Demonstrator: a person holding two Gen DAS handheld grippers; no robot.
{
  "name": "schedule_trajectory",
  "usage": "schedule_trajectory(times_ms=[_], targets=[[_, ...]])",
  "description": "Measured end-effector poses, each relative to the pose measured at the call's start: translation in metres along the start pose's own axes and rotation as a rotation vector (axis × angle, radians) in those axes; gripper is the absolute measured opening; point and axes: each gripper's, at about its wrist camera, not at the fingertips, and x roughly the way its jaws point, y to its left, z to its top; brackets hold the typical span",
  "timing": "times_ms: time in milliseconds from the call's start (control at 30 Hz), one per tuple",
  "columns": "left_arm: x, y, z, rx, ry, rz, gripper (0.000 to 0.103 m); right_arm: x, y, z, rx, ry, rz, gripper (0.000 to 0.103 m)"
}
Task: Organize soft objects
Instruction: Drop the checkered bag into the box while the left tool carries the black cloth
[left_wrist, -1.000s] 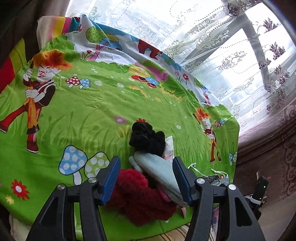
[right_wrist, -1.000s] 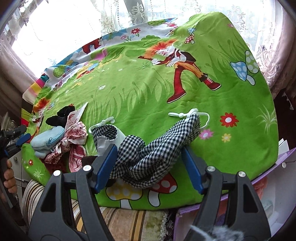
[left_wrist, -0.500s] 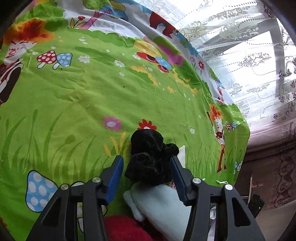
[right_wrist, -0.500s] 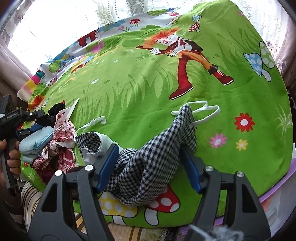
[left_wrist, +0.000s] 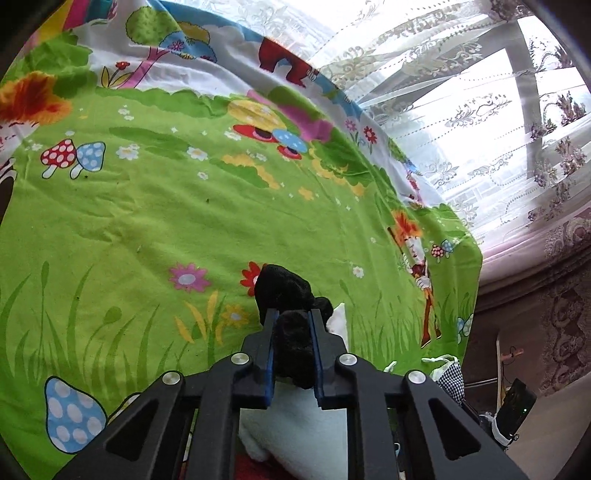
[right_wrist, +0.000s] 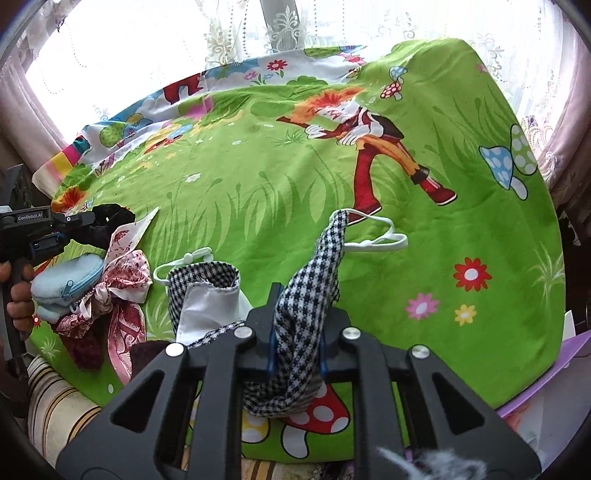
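My left gripper (left_wrist: 291, 317) is shut on a black fuzzy scrunchie (left_wrist: 286, 295) at the near edge of the green cartoon bedsheet (left_wrist: 147, 221). A pale blue zip pouch (left_wrist: 295, 421) lies under the jaws. In the right wrist view the left gripper (right_wrist: 79, 218) holds the black scrunchie (right_wrist: 114, 216) above the pale blue pouch (right_wrist: 66, 278) and a red-and-white patterned scarf (right_wrist: 122, 273). My right gripper (right_wrist: 295, 314) is shut on a black-and-white houndstooth cloth (right_wrist: 314, 284) with white string loops (right_wrist: 376, 240), lifting its middle.
A dark red fuzzy item (right_wrist: 83, 349) lies under the scarf at the sheet's edge. Lace curtains (left_wrist: 480, 110) and a bright window stand behind the bed. A striped mattress edge (right_wrist: 55, 402) shows below, and a purple box (right_wrist: 546, 398) at lower right.
Both grippers have shut: the left on the black scrunchie after moving forward over the pouch, the right on the houndstooth cloth, which now rises in the middle.
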Motion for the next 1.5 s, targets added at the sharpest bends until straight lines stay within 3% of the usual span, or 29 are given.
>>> schedule_trajectory(times_ms=[400,867,1167,1500], targets=[[-0.053,-0.029,-0.006,0.031,-0.137,-0.085,0.016,-0.057,-0.001,0.007,0.01,-0.12,-0.014,0.019],[-0.098,-0.08,-0.06,0.085,-0.172,-0.215,0.016,-0.146,-0.037,-0.029,0.056,-0.2,-0.061,0.019],[-0.1,-0.106,-0.097,0.112,-0.123,-0.276,0.016,-0.174,-0.085,-0.085,0.136,-0.15,-0.112,0.019],[-0.096,-0.132,-0.124,0.147,-0.084,-0.292,0.016,-0.152,-0.107,-0.142,0.186,-0.029,-0.046,0.019]])
